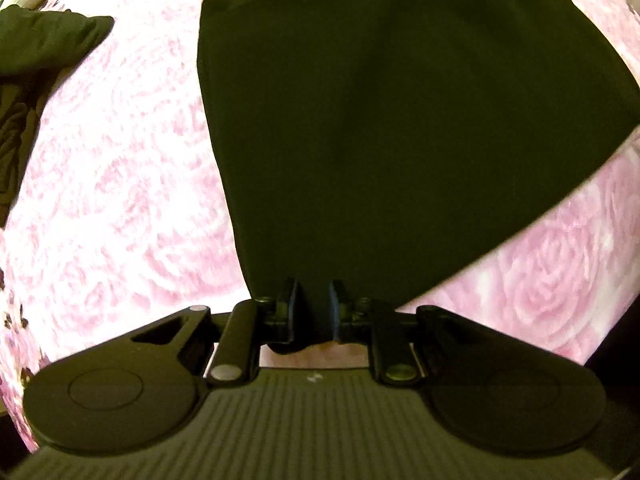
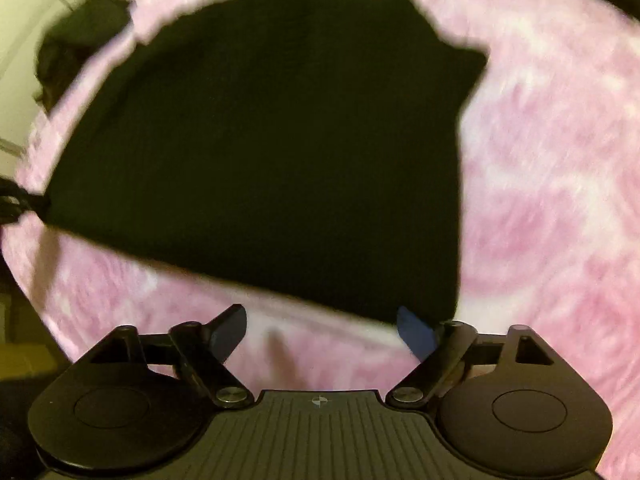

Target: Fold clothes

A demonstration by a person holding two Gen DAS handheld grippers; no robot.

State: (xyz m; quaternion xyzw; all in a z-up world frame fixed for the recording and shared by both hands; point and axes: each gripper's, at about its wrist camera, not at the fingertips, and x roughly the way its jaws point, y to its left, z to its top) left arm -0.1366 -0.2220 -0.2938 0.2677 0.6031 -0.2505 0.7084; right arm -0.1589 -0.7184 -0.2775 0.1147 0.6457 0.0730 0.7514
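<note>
A black garment (image 1: 380, 120) lies spread on a pink rose-patterned bedspread (image 1: 120, 200). My left gripper (image 1: 314, 304) is shut on the garment's near corner, the cloth pinched between the blue pads and running away from them. In the right wrist view the same black garment (image 2: 260, 152) covers the middle of the picture. My right gripper (image 2: 320, 332) stands wide open just in front of its near edge, nothing between the fingers; its right fingertip (image 2: 412, 332) is close to the cloth's corner. The left gripper shows at the far left edge, holding the other corner.
A second dark garment (image 1: 40, 52) lies crumpled at the upper left of the bedspread; it shows blurred in the right wrist view as a dark heap (image 2: 80, 40). The bedspread (image 2: 540, 200) extends bare to the right. A pale wall lies beyond the bed's far left edge.
</note>
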